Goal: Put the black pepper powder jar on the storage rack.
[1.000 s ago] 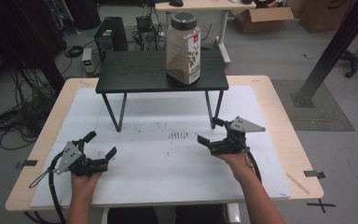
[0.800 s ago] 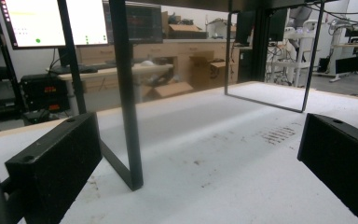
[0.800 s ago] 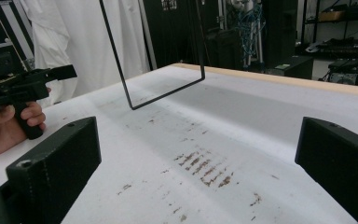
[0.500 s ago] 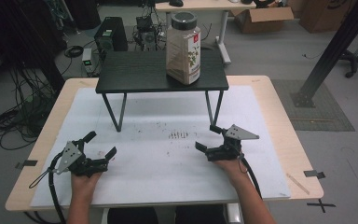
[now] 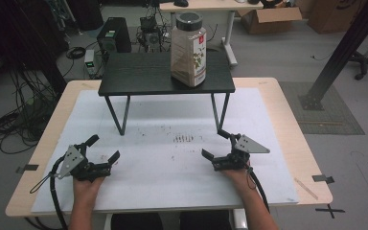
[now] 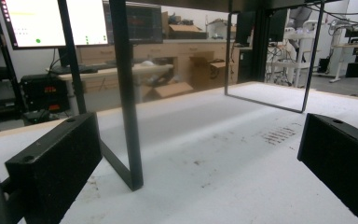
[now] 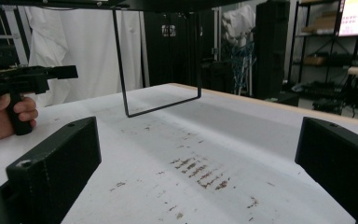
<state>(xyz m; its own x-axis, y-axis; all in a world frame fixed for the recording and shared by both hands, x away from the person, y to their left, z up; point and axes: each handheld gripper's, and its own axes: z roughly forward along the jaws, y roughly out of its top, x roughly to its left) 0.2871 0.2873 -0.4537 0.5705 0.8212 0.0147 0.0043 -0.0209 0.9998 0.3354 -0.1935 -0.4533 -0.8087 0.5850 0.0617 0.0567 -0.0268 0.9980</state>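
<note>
Both claws are wide apart and hold nothing: the left claw (image 5: 100, 149) near the tabletop's (image 5: 278, 191) front left corner, the right claw (image 5: 216, 143) toward the front right. The spice jar (image 5: 188, 43) stands upright beyond them on the small black stand (image 5: 139, 76), nearer the right claw, which seems better placed to reach it.

One jar (image 5: 188, 49), one black stand (image 5: 166, 74), two grippers, one table (image 5: 287, 120)

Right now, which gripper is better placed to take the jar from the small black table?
Probably the right gripper: the jar stands toward the black table's right end, nearer that side. Both jaws are open and empty.
</note>
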